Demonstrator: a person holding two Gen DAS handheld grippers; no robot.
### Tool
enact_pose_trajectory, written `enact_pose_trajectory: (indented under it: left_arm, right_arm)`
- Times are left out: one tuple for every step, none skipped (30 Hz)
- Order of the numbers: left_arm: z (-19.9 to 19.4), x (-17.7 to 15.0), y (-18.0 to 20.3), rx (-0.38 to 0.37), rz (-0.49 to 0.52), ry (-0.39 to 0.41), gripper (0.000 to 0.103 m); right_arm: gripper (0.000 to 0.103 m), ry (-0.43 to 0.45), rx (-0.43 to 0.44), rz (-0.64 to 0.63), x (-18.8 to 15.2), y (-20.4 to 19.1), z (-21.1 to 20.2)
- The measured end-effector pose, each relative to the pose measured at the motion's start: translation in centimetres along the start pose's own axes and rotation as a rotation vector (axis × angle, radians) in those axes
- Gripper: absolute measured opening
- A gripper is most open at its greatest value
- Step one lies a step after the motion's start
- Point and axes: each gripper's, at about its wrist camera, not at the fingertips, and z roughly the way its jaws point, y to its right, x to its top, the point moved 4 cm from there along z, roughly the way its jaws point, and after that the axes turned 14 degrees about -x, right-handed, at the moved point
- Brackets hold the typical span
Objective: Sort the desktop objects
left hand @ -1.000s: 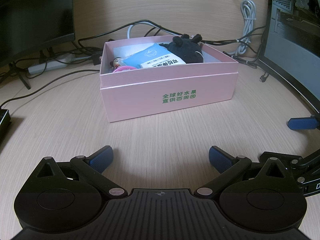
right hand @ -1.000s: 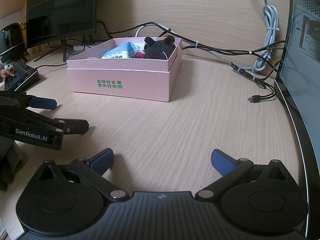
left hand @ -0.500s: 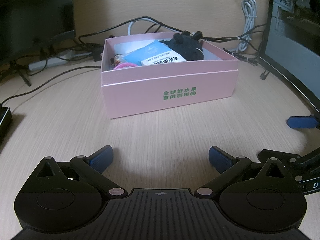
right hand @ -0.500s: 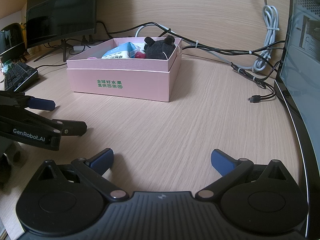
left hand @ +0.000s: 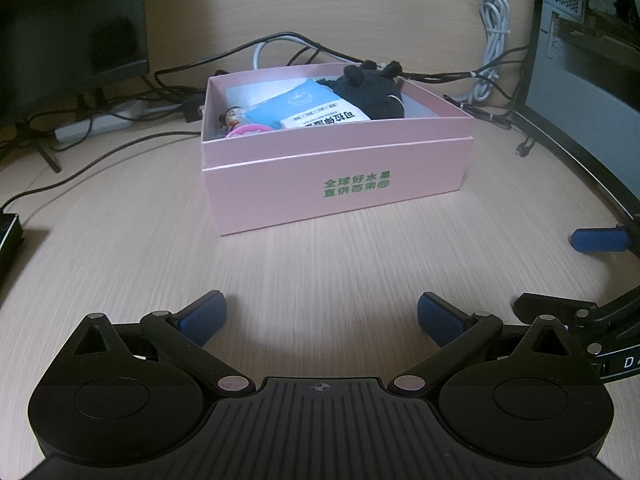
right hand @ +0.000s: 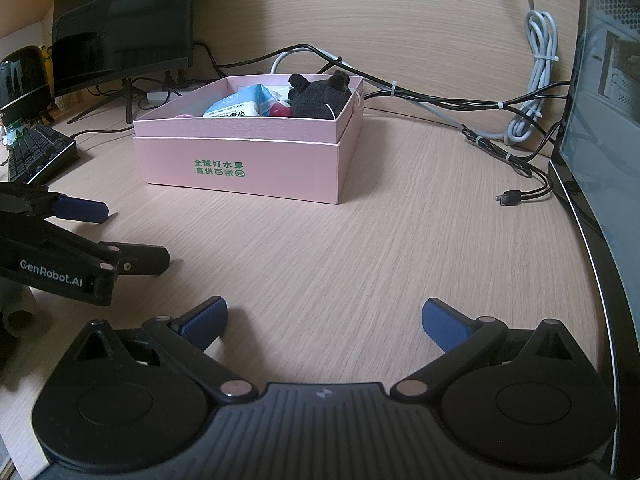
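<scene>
A pink box [left hand: 336, 184] with green print stands on the wooden desk; it also shows in the right wrist view [right hand: 248, 160]. Inside lie a black plush toy [left hand: 370, 94], a blue tissue pack [left hand: 308, 110], a pink round item [left hand: 246, 131] and a small figurine [left hand: 232, 117]. The plush [right hand: 318, 96] and the tissue pack [right hand: 238, 106] also show in the right wrist view. My left gripper [left hand: 320, 318] is open and empty, well in front of the box. My right gripper [right hand: 324, 320] is open and empty, to the box's front right.
A monitor [right hand: 120, 24] on a stand and a keyboard [right hand: 36, 154] sit at the left. Cables [right hand: 492, 136] run behind and right of the box. A dark curved screen edge [right hand: 592, 216] borders the right. The left gripper's body [right hand: 60, 256] lies left of my right gripper.
My left gripper has drifted slightly, so the box sits a little lower and more centred in its view. The right gripper has hardly moved. Both stay open.
</scene>
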Motion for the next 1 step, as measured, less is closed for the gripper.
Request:
enact_pose_trajectory:
  left_arm:
    - [0.0,0.03,-0.02,-0.001,-0.001,0.001,0.103]
  right_arm:
    - [0.103,0.0,0.0,0.0,0.0,0.0,0.0]
